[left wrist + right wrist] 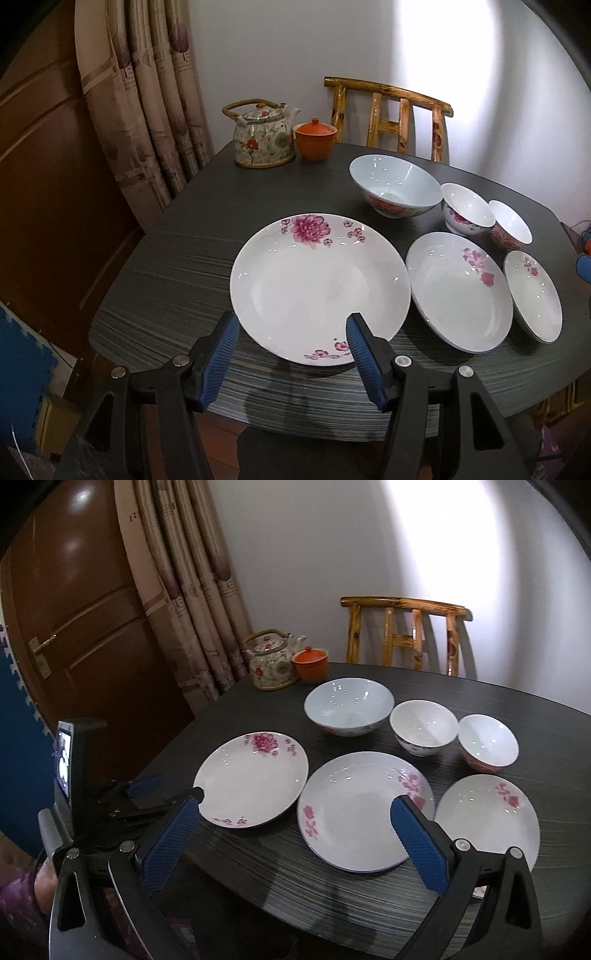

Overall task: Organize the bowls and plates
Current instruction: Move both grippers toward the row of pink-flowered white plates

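Three white flowered plates lie in a row on the dark table (184, 266): a large plate (319, 290) (251, 779), a middle plate (460, 291) (364, 810) and a small plate (533, 295) (487, 818). Behind them stand a big pale-blue bowl (395, 190) (349, 705) and two small bowls (467, 214) (511, 229) (424, 727) (487, 744). My left gripper (291, 325) is open over the large plate's near rim. My right gripper (295, 805) is open above the near edge of the middle plate. The left gripper's blue finger (144, 786) shows left of the large plate.
A flowered teapot (262, 136) (275, 659) and an orange lidded cup (314, 139) (310, 664) stand at the table's far left corner. A wooden chair (391, 114) (404, 635) is behind the table. Curtain (147, 92) and brown door (81, 620) are at left.
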Action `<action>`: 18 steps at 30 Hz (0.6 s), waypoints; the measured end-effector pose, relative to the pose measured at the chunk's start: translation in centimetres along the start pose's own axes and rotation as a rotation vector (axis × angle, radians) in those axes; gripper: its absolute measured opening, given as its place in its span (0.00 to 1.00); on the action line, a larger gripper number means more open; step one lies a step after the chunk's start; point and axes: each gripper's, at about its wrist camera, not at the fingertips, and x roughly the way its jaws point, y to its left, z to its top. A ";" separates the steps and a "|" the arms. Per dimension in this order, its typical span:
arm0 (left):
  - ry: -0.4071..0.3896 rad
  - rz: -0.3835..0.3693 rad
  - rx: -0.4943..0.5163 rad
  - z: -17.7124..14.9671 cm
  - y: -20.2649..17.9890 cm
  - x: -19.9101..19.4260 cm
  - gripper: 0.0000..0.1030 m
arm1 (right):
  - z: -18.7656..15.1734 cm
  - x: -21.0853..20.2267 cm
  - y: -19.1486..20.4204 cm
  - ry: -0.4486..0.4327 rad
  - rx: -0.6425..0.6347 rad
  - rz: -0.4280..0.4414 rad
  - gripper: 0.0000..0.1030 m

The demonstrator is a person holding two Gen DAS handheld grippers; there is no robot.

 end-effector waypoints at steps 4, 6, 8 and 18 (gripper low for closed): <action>0.012 0.006 0.002 0.1 0.2 0.4 0.60 | 0.5 0.8 -0.5 0.012 0.032 0.028 1.00; 0.020 0.013 0.003 0.2 0.3 0.7 0.60 | 0.6 1.2 -0.8 0.019 0.048 0.040 1.00; 0.024 0.019 0.001 0.2 0.5 0.9 0.60 | 0.8 1.6 -0.9 0.028 0.058 0.049 1.00; 0.059 0.041 -0.042 0.5 1.6 2.3 0.60 | 1.1 4.0 -0.8 0.064 0.033 0.094 1.00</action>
